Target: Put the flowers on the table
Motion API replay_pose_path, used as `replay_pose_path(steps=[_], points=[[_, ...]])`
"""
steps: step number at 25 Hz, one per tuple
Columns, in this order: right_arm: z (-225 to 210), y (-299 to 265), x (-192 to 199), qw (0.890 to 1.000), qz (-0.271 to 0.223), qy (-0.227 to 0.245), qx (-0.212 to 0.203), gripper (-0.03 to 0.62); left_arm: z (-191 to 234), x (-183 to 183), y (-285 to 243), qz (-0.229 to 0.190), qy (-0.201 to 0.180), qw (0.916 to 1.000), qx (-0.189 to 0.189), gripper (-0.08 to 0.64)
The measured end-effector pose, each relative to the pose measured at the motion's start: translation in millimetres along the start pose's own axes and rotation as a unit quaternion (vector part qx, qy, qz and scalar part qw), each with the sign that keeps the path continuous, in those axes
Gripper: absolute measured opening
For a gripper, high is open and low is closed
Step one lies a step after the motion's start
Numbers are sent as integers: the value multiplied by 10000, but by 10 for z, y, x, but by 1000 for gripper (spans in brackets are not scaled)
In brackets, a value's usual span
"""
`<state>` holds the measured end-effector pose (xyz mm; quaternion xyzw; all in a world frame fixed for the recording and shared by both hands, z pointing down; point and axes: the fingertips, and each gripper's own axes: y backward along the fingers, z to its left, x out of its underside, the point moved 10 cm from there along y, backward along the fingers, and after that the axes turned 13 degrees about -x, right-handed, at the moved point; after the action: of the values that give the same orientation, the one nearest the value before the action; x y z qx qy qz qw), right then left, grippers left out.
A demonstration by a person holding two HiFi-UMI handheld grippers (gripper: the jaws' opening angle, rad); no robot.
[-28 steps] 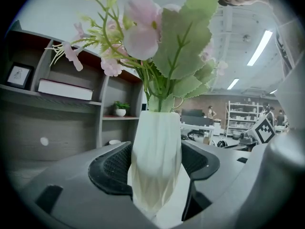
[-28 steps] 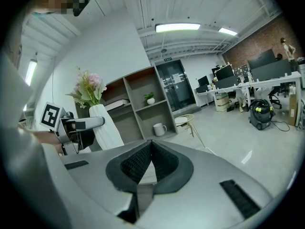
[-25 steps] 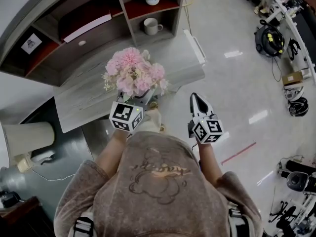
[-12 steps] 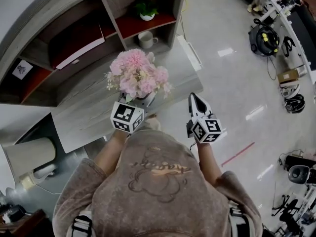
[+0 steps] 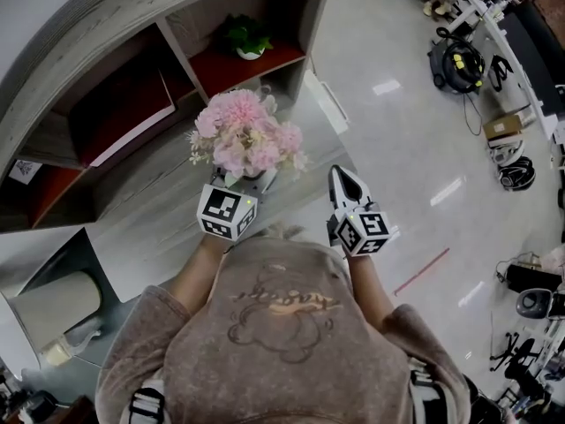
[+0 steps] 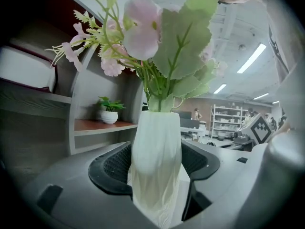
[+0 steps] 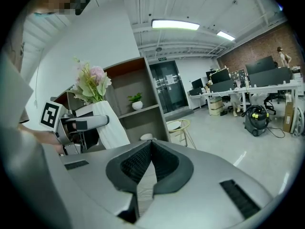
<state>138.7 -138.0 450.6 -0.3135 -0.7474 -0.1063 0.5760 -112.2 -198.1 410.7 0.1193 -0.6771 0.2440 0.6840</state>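
A bunch of pink flowers stands in a white faceted vase. My left gripper is shut on the vase's body and holds it upright above the grey wooden table, near its right end. In the left gripper view the pink flowers and green leaves rise above the jaws. My right gripper hangs to the right of the table over the floor, shut with nothing in it. The right gripper view shows my right gripper with its pads together, and the vase in my left gripper at left.
Behind the table stands a shelf unit with a small potted plant and a white sheet. A beige cylinder sits at lower left. Shiny floor lies to the right, with a vacuum cleaner, a chair and office desks.
The left gripper has carried the vase forward, nearer the shelf unit. The cup on the lower shelf has gone out of sight behind the flowers. The right gripper moved along, still shut.
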Motion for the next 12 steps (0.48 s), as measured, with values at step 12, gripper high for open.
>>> replay_pose_path(steps=[12], points=[[-448, -49, -198, 9995, 103, 41, -280, -3, -162, 49, -352, -71, 43, 9995, -297, 330]])
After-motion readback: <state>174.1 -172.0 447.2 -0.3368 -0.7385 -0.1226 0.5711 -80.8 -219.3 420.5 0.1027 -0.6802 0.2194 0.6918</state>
